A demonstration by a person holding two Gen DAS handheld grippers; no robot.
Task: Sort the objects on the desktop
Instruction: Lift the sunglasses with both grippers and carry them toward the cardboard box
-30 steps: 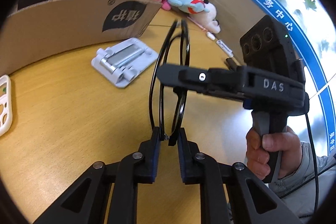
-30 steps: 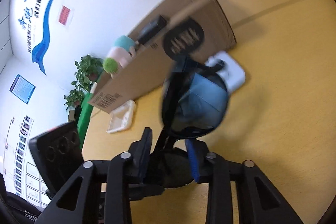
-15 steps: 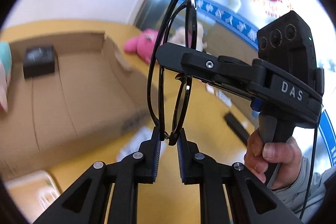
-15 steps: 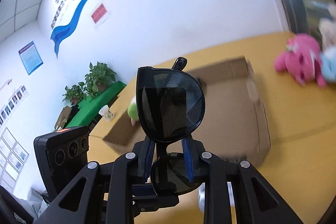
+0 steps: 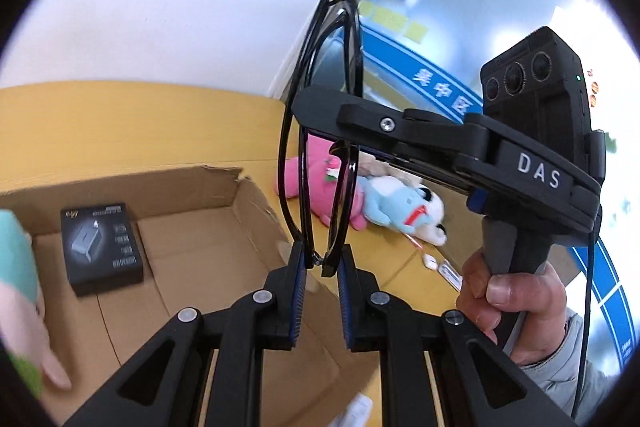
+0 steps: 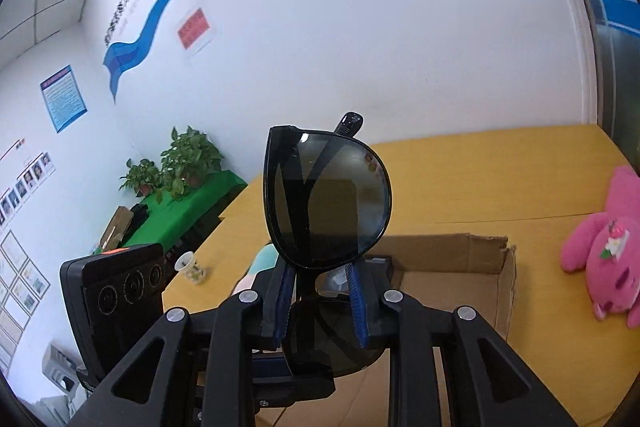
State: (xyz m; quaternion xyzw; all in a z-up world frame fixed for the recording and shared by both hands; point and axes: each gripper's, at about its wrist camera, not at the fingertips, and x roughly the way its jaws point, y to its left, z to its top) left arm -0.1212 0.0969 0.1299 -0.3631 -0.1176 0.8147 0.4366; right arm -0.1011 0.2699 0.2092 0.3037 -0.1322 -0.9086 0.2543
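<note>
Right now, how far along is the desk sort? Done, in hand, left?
Done: a black box already lies in the cardboard box. In hand: the left gripper and right gripper both grip the sunglasses, held above the cardboard box. Left: the pink plush, the blue plush and a few small items sit on the table.
</note>
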